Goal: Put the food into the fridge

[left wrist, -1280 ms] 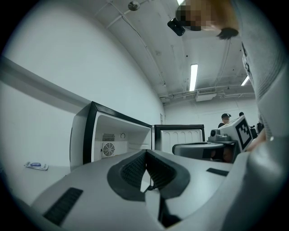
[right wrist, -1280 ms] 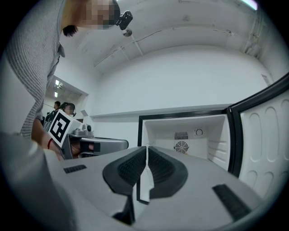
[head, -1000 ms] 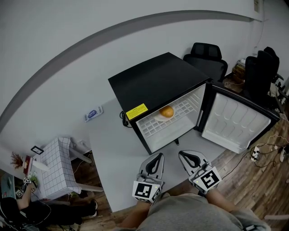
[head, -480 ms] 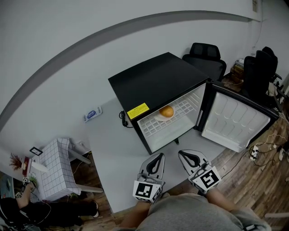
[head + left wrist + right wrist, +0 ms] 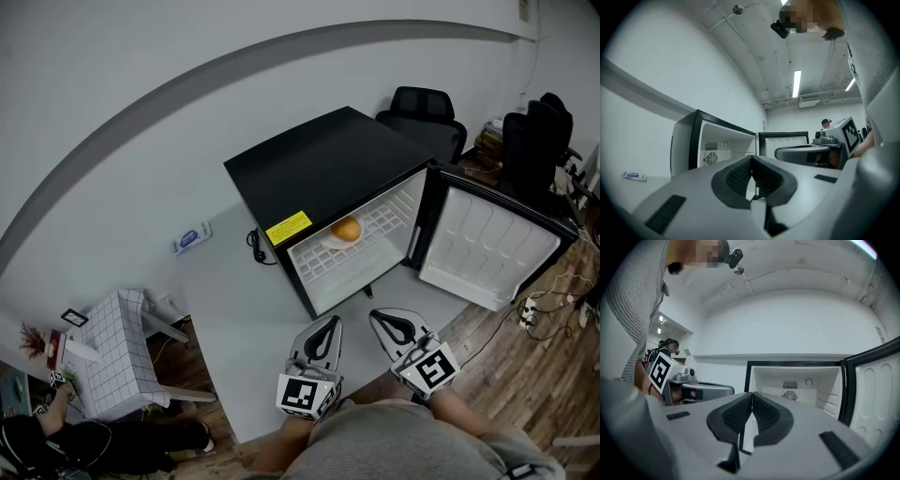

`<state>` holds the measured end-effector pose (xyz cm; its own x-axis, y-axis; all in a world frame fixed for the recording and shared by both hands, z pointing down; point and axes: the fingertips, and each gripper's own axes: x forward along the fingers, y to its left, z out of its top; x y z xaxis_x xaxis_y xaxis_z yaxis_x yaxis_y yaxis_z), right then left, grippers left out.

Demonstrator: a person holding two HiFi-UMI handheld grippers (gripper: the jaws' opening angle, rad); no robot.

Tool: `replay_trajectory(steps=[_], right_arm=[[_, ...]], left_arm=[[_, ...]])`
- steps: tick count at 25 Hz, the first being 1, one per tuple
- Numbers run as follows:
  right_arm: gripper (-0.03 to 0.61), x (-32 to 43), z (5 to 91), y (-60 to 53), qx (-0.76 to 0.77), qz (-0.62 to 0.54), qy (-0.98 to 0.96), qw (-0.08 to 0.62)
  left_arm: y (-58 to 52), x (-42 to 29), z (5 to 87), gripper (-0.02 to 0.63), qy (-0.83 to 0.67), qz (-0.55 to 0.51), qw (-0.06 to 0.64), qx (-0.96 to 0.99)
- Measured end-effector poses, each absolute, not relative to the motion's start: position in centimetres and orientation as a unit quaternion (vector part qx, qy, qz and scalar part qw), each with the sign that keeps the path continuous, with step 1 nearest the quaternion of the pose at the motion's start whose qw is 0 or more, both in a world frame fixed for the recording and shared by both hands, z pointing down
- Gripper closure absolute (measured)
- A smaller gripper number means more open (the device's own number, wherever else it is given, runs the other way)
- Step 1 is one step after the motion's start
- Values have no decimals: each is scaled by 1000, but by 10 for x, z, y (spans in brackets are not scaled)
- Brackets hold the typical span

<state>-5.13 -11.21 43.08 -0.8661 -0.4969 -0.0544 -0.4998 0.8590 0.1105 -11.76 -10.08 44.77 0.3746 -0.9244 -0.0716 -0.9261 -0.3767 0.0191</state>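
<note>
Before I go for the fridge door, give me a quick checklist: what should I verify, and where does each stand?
1. Orange inside fridge: ok.
2. Door shut: not ok, wide open.
3. Left tongs empty, jaws together: ok.
4. Right tongs empty, jaws together: ok.
5. No food left outside: cannot tell; a small blue packet lies on the table.

We note even, soft indoor light and faint shadows. Ceiling strip lights (image 5: pixel 796 83) glare in the left gripper view. Heavy fisheye bending; both gripper views have black corners.
</note>
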Motion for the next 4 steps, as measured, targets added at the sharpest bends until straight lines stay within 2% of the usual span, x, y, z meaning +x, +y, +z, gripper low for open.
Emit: replay_trajectory(steps=[4], right_arm=[[566, -52, 437, -110, -259, 56, 964, 7]], left_arm=[[-100, -120, 449, 603, 559, 34, 11, -829]])
